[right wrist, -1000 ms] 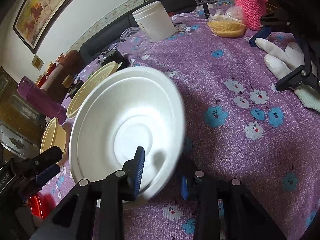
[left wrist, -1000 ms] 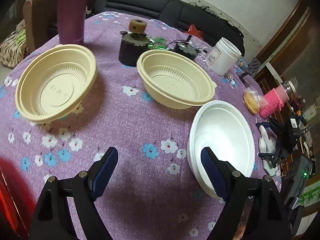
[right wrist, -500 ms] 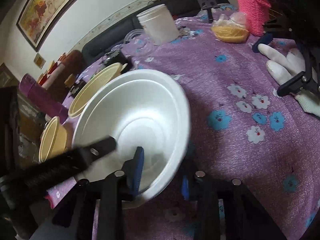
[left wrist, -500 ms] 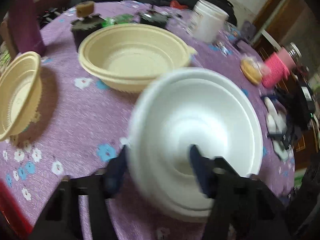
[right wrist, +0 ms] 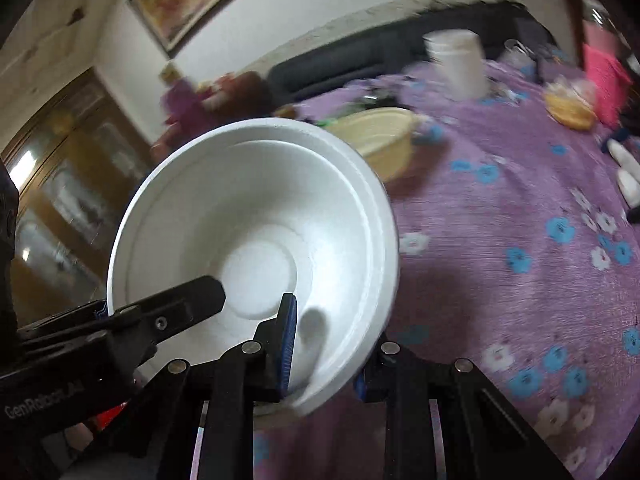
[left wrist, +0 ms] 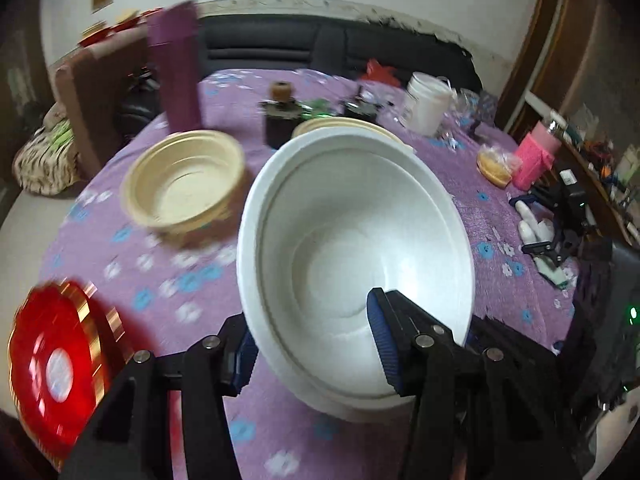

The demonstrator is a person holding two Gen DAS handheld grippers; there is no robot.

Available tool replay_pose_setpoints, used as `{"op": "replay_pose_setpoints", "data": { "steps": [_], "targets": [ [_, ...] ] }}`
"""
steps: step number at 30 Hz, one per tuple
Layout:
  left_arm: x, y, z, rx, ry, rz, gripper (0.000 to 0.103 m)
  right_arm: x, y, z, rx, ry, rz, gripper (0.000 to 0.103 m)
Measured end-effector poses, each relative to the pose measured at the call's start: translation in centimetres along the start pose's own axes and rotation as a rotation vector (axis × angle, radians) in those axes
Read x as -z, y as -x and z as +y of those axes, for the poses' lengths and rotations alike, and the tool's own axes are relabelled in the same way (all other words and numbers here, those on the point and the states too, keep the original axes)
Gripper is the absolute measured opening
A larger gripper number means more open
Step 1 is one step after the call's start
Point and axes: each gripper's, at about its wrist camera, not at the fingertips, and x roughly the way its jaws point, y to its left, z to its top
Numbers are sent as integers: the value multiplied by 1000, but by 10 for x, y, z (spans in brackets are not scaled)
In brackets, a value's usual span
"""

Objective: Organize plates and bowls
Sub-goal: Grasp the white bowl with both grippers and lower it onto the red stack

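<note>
Matt white foam-like bowl (left wrist: 352, 240); glossy red plate (left wrist: 56, 368); woven purple tablecloth (left wrist: 500, 216), perhaps cotton.

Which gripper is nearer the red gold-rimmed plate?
Left. The left gripper holds the white foam bowl beside the red gold-rimmed plate; the right gripper grips the bowl's opposite rim.

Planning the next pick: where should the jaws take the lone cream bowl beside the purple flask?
Take the cream bowl by its thin rim, one jaw inside and one outside, as the white bowl is held. Come from the near side: it sits upright, mouth open, and the purple flask crowds its far edge.
</note>
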Motion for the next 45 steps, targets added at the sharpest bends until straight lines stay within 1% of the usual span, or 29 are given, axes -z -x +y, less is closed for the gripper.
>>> {"op": "replay_pose_setpoints", "data": {
  "steps": [2,4,8,10,13,17,21,23,27,30,34,39,45],
  "targets": [
    [11,20,17,8,39,-19,50,5,7,20,-47,36,3,26],
    [24,42,38,15,79,-37,50,10,13,40,-66,74,0,26],
    [41,74,70,-21,139,-87,50,29,23,87,-118,145,-2,26],
    [52,88,87,-46,175,-111,50,40,23,111,-146,178,16,26],
    [68,107,114,-54,232,-139,50,53,20,144,-143,251,41,26],
    [83,121,146,-29,307,-154,50,62,15,178,-142,292,61,26],
    [97,126,169,-18,357,-156,50,68,9,205,-135,306,85,26],
    [103,131,181,-9,380,-171,50,72,8,218,-125,324,89,26],
    [106,134,195,-39,390,-189,50,79,0,237,-94,352,101,26],
    [100,129,206,-49,388,-182,51,77,-13,249,-70,366,114,26],
    [90,116,225,-97,388,-150,52,68,-35,258,-49,357,162,26],
    [87,95,245,-116,407,-103,52,68,-61,256,-12,326,202,26],
    [91,92,259,-119,435,-110,52,68,-71,258,43,355,170,28]
  ]
}}
